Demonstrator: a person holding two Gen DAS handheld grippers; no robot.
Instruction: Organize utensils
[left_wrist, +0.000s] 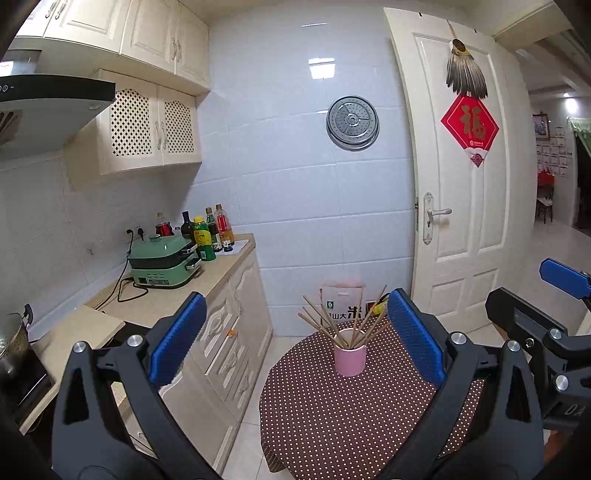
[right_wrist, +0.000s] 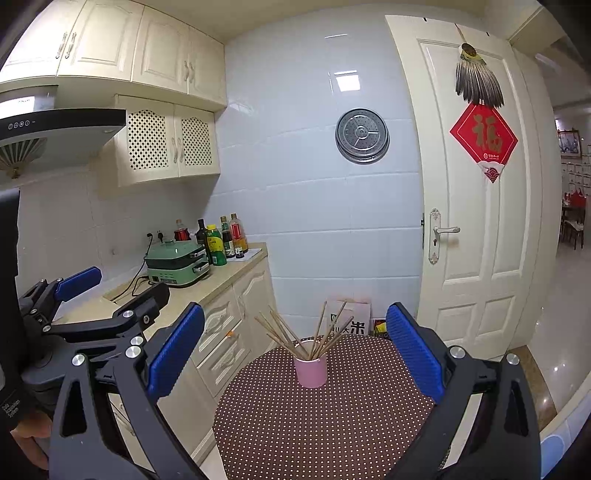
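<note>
A pink cup (left_wrist: 349, 356) (right_wrist: 311, 371) stands upright on a small round table with a brown dotted cloth (left_wrist: 332, 417) (right_wrist: 325, 424). Several wooden chopsticks (left_wrist: 332, 321) (right_wrist: 291, 334) fan out of it. My left gripper (left_wrist: 295, 332) is open, held above the near side of the table, with the cup between and beyond its blue pads (left_wrist: 177, 339). My right gripper (right_wrist: 295, 343) is open too, empty, at the same distance from the cup. Each gripper shows at the edge of the other's view: the right gripper (left_wrist: 546, 295), the left gripper (right_wrist: 96, 291).
A kitchen counter (left_wrist: 184, 291) with a green cooker (left_wrist: 166, 262) and bottles (left_wrist: 210, 232) runs along the left. Cabinet drawers (left_wrist: 225, 343) stand close to the table's left. A white door (left_wrist: 461, 184) is behind on the right, a printed bag (left_wrist: 341, 302) against the wall.
</note>
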